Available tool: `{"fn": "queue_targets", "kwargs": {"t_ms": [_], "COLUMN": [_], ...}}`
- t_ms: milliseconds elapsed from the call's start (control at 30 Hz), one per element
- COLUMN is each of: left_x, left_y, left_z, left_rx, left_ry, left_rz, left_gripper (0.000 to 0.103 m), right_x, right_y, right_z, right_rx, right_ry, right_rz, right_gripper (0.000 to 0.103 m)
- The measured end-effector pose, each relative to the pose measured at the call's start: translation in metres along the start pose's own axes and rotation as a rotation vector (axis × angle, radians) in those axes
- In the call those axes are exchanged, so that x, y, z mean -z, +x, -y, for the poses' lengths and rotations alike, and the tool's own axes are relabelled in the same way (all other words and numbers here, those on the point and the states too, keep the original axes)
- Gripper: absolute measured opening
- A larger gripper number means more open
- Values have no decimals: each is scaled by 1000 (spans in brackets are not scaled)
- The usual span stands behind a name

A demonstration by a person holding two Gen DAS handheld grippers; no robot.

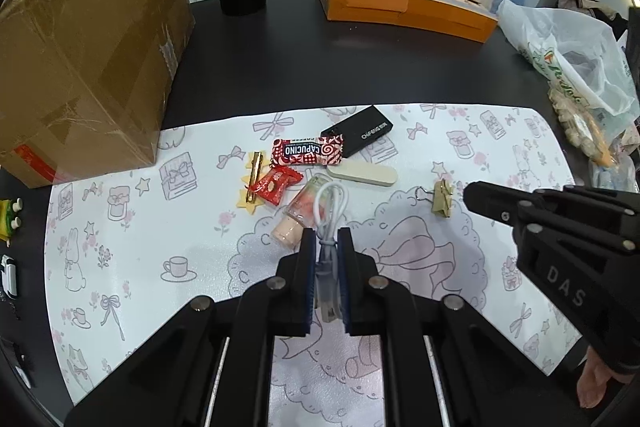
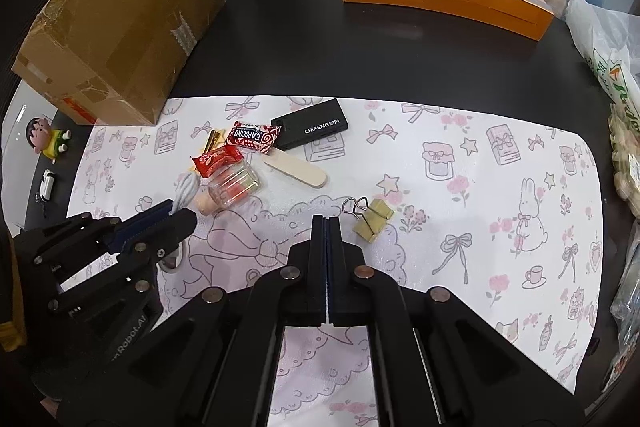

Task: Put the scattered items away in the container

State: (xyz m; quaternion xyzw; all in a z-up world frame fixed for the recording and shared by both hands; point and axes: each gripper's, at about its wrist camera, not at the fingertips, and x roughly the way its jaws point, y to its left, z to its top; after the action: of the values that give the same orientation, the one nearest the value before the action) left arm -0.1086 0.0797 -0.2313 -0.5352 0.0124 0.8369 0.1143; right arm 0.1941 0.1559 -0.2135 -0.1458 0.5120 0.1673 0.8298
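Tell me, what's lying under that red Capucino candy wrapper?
The Capucino wrapper overlaps a corner of the black Chifeng box; elsewhere the mat shows around it. Anything beneath its middle is hidden.

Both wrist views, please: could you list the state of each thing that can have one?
Left gripper: shut on the white cable.
Right gripper: shut, holding nothing.
Cardboard box: taped shut.
Gold binder clip: clamped shut, wire handles out, on the mat.
Small glass bottle: corked, on its side.
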Motion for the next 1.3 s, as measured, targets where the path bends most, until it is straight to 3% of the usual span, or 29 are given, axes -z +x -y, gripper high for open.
{"fn": "queue_targets", "kwargs": {"t_ms": [133, 167, 200, 267, 467, 633, 667, 700, 733, 900, 1033, 1300], "left_x": [0, 1, 1, 2, 3, 4, 4, 4, 5, 5, 6, 5], "left_y": [1, 2, 3, 5, 11, 14, 15, 15, 15, 13, 10, 3], "left_z": [-3, -3, -4, -5, -10, -14, -14, -14, -14, -12, -12, -12], "left_rx": [0, 1, 3, 5, 4, 4, 5, 6, 6, 8, 8, 3], "left_ry": [-3, -5, -6, -9, -17, -25, -27, -29, -29, -24, -20, -13], "left_rz": [0, -2, -4, -8, -22, -31, -32, -33, -34, -30, -26, -16], "left_gripper": [10, 10, 10, 10, 10, 10, 10, 10, 10, 10, 10, 10], "right_x": [-2, -2, -2, -3, -7, -7, -8, -8, -8, -10, -12, -11], "right_y": [14, 19, 22, 30, 56, 67, 65, 63, 61, 53, 44, 21], "right_z": [0, 0, 1, 1, 3, 6, 7, 7, 8, 10, 10, 0], "right_rx": [43, 57, 69, 112, 134, 138, 140, 141, 143, 150, 148, 148], "right_ry": [-15, -17, -20, -41, -52, -48, -48, -48, -48, -46, -44, -59], "right_rz": [-10, -18, -17, -2, -39, -46, -44, -41, -39, -27, -13, 38], "right_gripper": [4, 17, 38, 58, 61, 58, 49, 32, 26, 8, 1, 1]}}
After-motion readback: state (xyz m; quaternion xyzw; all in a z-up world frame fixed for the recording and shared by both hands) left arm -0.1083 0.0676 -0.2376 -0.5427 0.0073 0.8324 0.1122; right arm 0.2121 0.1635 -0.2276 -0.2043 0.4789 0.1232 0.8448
